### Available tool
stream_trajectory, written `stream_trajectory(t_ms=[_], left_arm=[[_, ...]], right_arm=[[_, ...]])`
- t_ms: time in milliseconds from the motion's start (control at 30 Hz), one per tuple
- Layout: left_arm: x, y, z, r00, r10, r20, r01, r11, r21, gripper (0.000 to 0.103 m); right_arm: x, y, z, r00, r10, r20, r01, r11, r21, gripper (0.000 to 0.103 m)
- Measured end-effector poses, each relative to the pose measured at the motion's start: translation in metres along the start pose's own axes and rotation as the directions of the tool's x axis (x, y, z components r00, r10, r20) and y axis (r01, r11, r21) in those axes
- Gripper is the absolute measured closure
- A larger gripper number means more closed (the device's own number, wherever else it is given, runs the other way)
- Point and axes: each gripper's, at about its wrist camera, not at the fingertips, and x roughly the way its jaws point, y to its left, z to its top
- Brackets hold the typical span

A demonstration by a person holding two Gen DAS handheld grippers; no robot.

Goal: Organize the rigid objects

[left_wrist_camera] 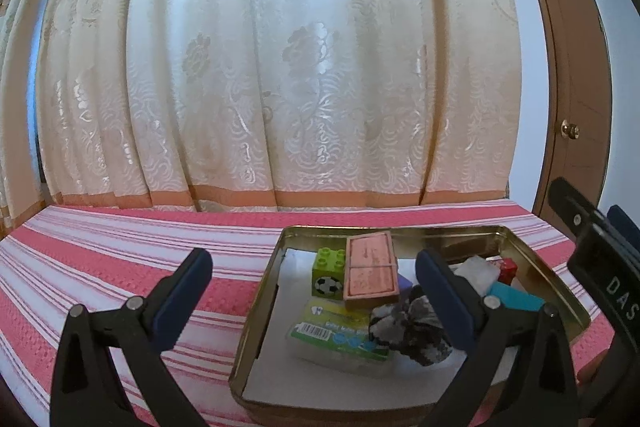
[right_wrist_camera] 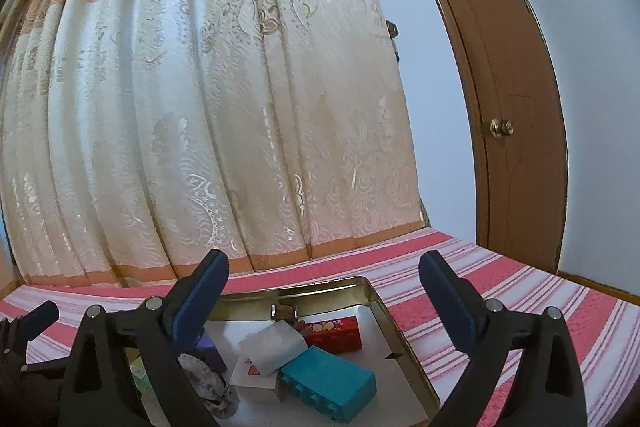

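A gold metal tin [left_wrist_camera: 276, 267] [right_wrist_camera: 404, 331] sits on the pink striped cloth and holds the objects. In the left wrist view it contains a green toy brick with a football [left_wrist_camera: 329, 273], a pink wooden-framed box [left_wrist_camera: 370, 269], a green-labelled packet [left_wrist_camera: 340, 337], a dark patterned pouch [left_wrist_camera: 416, 323], a teal block [left_wrist_camera: 516, 297] and a red box [left_wrist_camera: 508, 269]. The right wrist view shows the teal block [right_wrist_camera: 330, 383], the red box [right_wrist_camera: 334, 337] and a white packet [right_wrist_camera: 274, 351]. My left gripper [left_wrist_camera: 314, 265] is open above the tin's near left. My right gripper [right_wrist_camera: 324, 277] is open wide over the tin, holding nothing.
A cream patterned curtain [left_wrist_camera: 280, 67] hangs down to the back edge of the cloth. A brown door with a brass knob [right_wrist_camera: 500, 127] stands at the right. Bare striped cloth [left_wrist_camera: 120, 259] lies left of the tin, and more of it [right_wrist_camera: 520, 287] to the right.
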Motion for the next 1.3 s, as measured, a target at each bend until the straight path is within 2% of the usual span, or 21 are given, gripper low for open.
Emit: stream_trajectory(t_ms=[167, 533, 667, 867, 1300], left_arm=[[-0.008, 0.003, -0.001, 1.0, -0.001, 0.01, 0.001, 1.0, -0.004, 0.0], [-0.023, 0.006, -0.005, 1.0, -0.007, 0.029, 0.007, 1.0, 0.005, 0.0], [-0.027, 0.007, -0.006, 0.999, -0.012, 0.032, 0.012, 1.0, 0.005, 0.0], [-0.03, 0.005, -0.006, 0.999, -0.011, 0.034, 0.011, 1.0, 0.017, 0.0], [-0.033, 0.005, -0.007, 0.999, -0.017, 0.039, 0.016, 1.0, 0.012, 0.0]], right_arm=[[-0.017, 0.004, 0.0, 0.998, -0.016, 0.055, 0.017, 1.0, -0.019, 0.005], [-0.042, 0.008, -0.001, 0.993, -0.027, 0.118, 0.031, 0.999, -0.039, 0.004], [-0.053, 0.01, 0.0, 0.986, -0.035, 0.163, 0.043, 0.998, -0.045, 0.001], [-0.062, 0.019, -0.001, 0.981, -0.012, 0.195, 0.031, 0.995, -0.09, 0.0], [-0.058, 0.023, -0.001, 0.984, 0.008, 0.175, 0.013, 0.993, -0.118, 0.0]])
